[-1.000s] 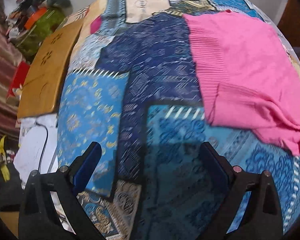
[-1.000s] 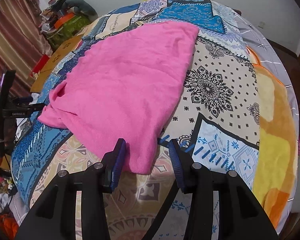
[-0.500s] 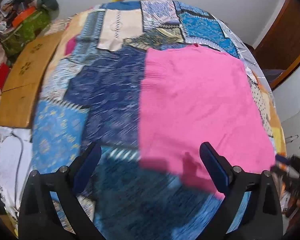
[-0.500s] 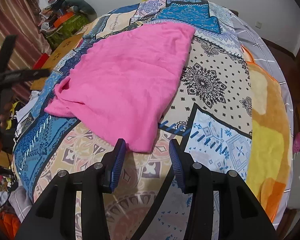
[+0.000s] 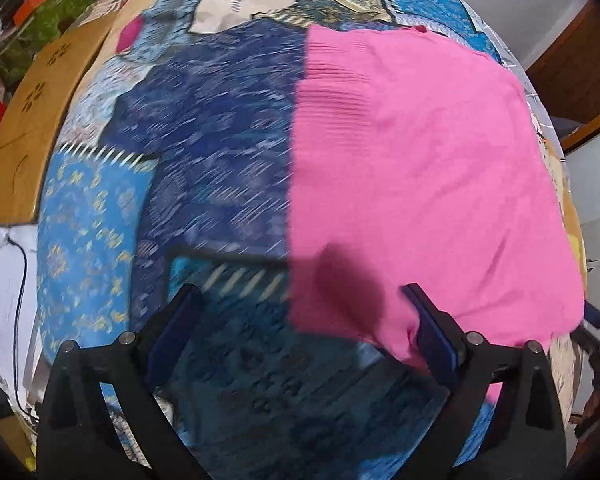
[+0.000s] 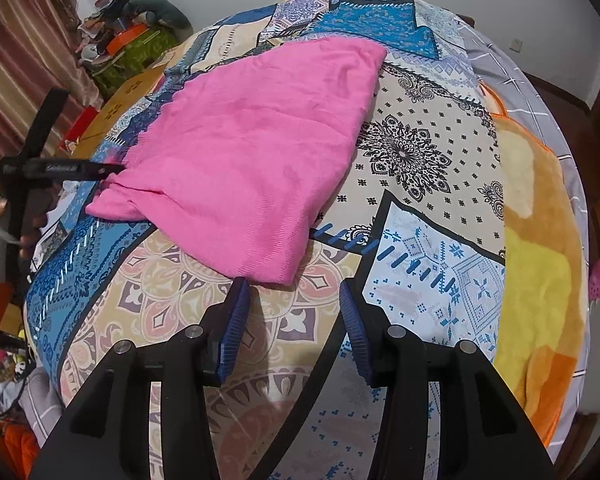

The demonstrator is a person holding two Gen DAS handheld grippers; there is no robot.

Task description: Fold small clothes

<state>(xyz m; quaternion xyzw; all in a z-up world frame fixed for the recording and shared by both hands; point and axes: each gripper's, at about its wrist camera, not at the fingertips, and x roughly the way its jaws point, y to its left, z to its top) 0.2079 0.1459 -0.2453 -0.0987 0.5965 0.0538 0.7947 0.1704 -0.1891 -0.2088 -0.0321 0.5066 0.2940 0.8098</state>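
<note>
The right gripper [image 6: 292, 308] hangs over the patchwork bedspread [image 6: 428, 264] with its jaws partly apart and nothing between them; the near corner of the pink knit garment [image 6: 244, 168] lies just beyond its left pad. The left gripper [image 5: 300, 320] has its jaws spread wide and grips nothing, with the garment's near edge lying between the pads and its right finger [image 5: 432, 332] over the pink cloth. The pink knit garment [image 5: 412, 184] lies spread flat on the bedspread [image 5: 204, 168]. Farther off, an orange and yellow blanket [image 6: 540, 240] covers the bed's right side, and a wooden board [image 5: 32, 120] borders its left.
</note>
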